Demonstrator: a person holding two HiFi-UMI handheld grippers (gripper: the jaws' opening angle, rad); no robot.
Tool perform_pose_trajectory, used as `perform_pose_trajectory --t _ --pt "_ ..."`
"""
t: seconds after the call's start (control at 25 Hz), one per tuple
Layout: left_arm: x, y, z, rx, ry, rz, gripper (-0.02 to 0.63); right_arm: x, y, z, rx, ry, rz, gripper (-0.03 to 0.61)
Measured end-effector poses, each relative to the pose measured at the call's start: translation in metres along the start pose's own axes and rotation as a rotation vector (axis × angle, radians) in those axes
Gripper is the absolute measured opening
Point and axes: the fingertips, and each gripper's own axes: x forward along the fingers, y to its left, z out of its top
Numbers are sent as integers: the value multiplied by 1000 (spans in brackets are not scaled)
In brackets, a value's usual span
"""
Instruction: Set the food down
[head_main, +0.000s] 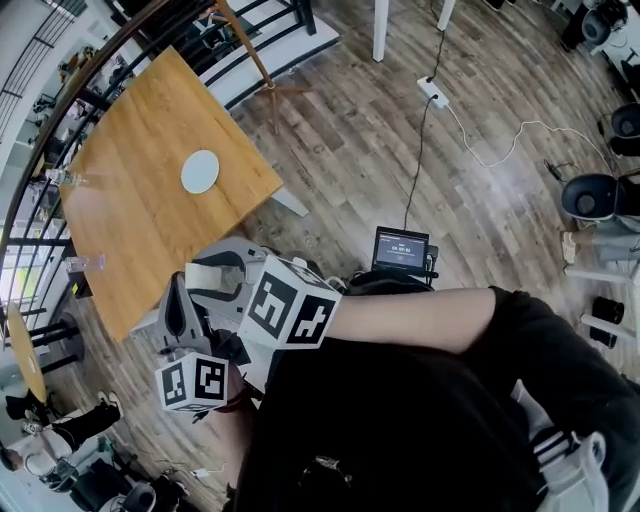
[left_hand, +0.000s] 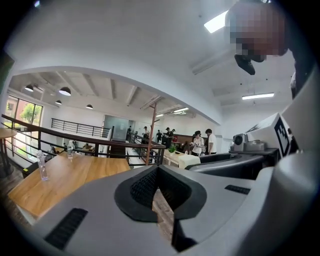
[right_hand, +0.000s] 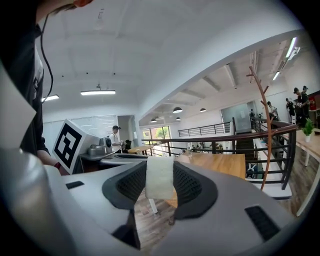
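Note:
My right gripper is shut on the food, a white rectangular slab that stands upright between its pads. In the head view the same gripper holds the slab just off the near corner of the wooden table. A round white plate lies on that table, further in from the grippers. My left gripper is beside the right one, a little nearer to me. Seen in the left gripper view, this gripper has its jaw tips together with nothing between them.
A clear bottle and a glass stand at the table's far side, by a black railing. On the plank floor are a small screen device, a cable and a power strip. Several people stand far off.

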Motion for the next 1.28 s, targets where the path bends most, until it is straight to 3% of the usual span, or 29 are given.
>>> perform_pose_trajectory --t 0.4,0.72,0.96,1.28 --pt "80 40 2 45 73 -178 -3 50 -70 6 19 40 -152 169" --pt "102 80 8 55 67 -229 -3 93 -87 11 16 19 -219 170" --pt "124 134 28 53 74 -253 -3 150 -102 33 21 29 -236 170" --pt "138 166 35 55 60 -301 -3 184 -112 39 9 29 -265 170"
